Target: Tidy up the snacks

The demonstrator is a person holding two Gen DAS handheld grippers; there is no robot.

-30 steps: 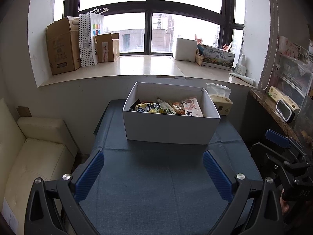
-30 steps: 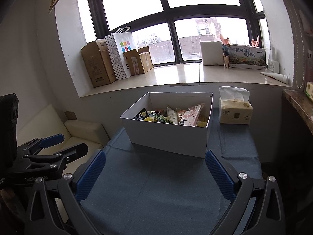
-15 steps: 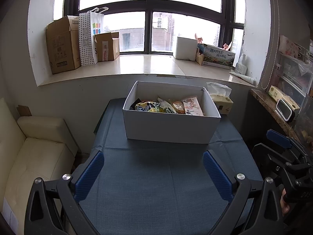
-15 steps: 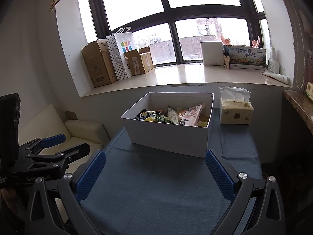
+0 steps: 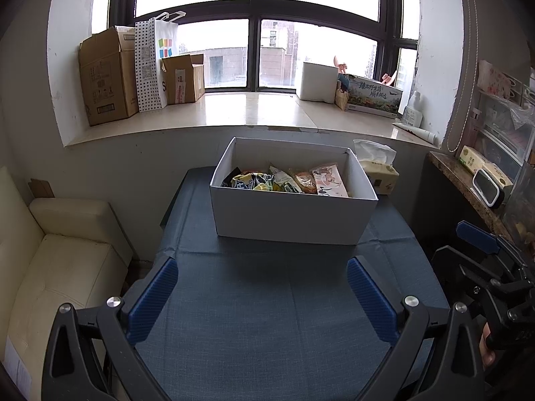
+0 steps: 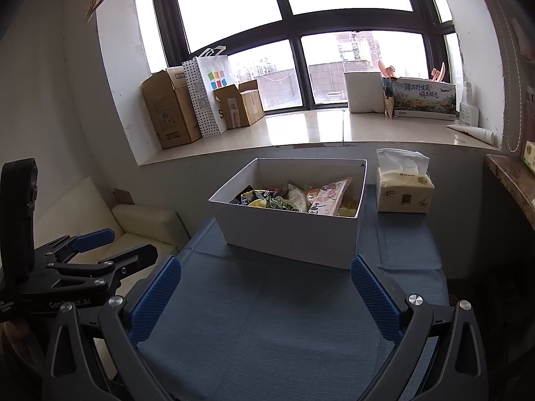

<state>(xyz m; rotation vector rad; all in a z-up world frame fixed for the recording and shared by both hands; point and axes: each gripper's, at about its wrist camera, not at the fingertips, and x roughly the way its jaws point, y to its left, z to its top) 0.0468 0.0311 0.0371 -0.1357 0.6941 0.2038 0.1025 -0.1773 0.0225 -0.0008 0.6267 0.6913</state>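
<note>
Both my grippers are spread wide with nothing in them, left one [image 5: 262, 295] and right one [image 6: 265, 295] hanging over the blue tablecloth [image 5: 267, 317]. Just ahead on it sits the white box [image 5: 291, 215] with the snack packets [image 5: 284, 180] piled inside; can't read their labels. A tissue pack [image 6: 403, 193] stands beside the box. On the windowsill [image 6: 301, 127], a printed carton [image 6: 423, 98] reads 臻品野生菌.

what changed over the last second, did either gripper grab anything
Nothing visibly changed. Both the left gripper and right gripper stay open and empty above the blue tablecloth, and the snack packets still lie in the white box.
</note>
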